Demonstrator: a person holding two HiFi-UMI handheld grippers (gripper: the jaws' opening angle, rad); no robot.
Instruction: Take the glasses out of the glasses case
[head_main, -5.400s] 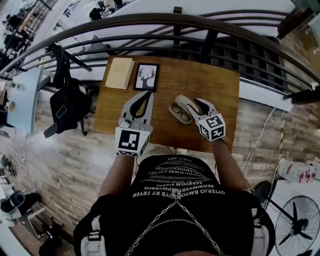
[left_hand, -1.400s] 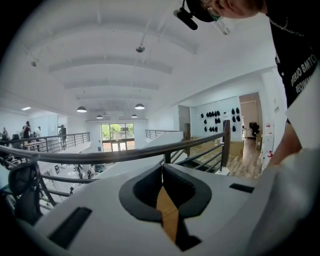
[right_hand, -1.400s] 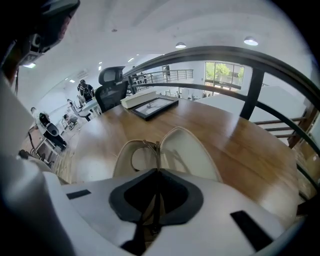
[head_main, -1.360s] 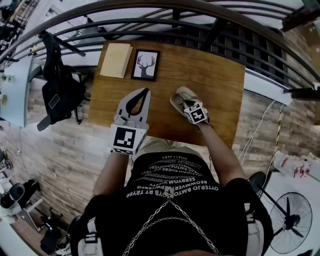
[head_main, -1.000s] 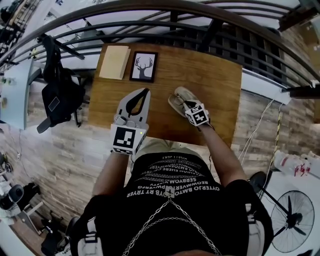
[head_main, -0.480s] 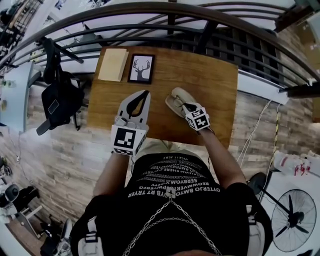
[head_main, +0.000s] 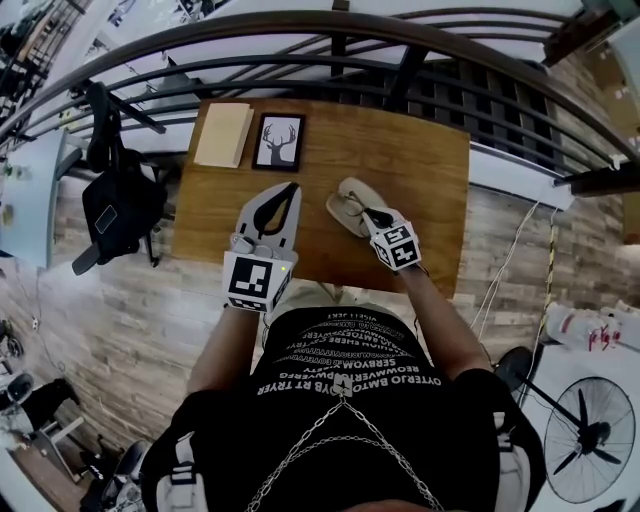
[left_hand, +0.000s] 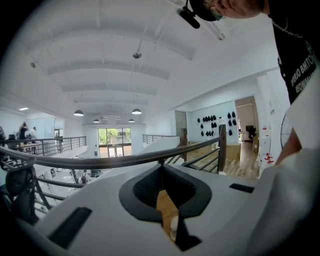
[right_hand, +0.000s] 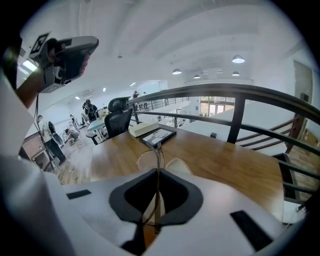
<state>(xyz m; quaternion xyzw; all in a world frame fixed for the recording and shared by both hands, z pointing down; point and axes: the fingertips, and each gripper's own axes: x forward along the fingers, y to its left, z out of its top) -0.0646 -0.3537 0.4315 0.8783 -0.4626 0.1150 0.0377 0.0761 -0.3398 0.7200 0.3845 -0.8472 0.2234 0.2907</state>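
Left gripper (head_main: 292, 187): jaws together, empty, above worktop (head_main: 430, 170).
Glasses case (head_main: 347, 187): open on worktop.
Right gripper (head_main: 368, 213): clamped on glasses (right_hand: 157, 150) frame, just over case.
Progress: grasp made; judged left: clear case, set glasses down.

wooden table (head_main: 420, 165), curved railing (head_main: 500, 100), plank floor (head_main: 120, 310)

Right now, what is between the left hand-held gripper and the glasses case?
Only bare wooden table; the head view shows it between the left hand-held gripper and the glasses case.
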